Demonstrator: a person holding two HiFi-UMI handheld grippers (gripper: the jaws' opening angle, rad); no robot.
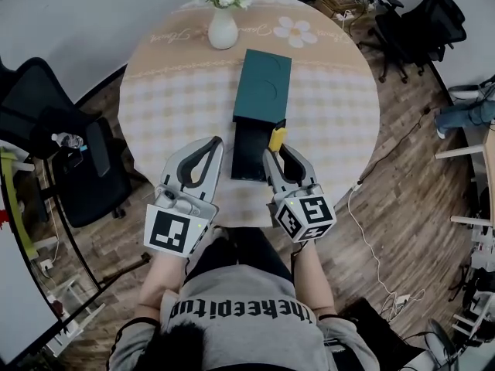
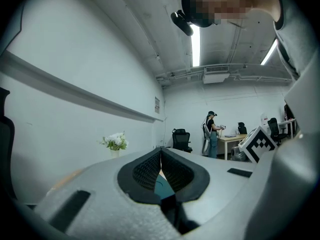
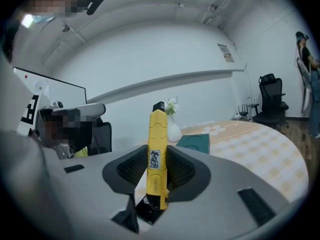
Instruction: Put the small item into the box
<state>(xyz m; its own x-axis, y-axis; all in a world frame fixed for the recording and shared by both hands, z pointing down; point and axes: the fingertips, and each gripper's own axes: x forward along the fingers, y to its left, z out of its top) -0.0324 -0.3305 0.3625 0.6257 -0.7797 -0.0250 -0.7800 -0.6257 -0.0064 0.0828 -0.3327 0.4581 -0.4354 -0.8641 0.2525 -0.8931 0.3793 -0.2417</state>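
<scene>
A dark green box (image 1: 263,85) lies in the middle of the round table (image 1: 332,122), with its black inner tray (image 1: 249,151) pulled out toward me. My right gripper (image 1: 274,150) is shut on a small yellow utility knife (image 1: 277,138), held right next to the tray's near right corner. In the right gripper view the knife (image 3: 156,156) stands upright between the ribbed pads, and the green box (image 3: 195,142) lies beyond it. My left gripper (image 1: 216,144) hovers just left of the tray, shut on nothing. Its pads (image 2: 145,168) meet in the left gripper view.
A white vase of flowers (image 1: 223,26) stands at the table's far edge, behind the box. Black office chairs stand on the left (image 1: 54,130) and at the upper right (image 1: 425,22). A white cable (image 1: 363,222) runs over the wooden floor. A person (image 2: 212,134) stands far off by a desk.
</scene>
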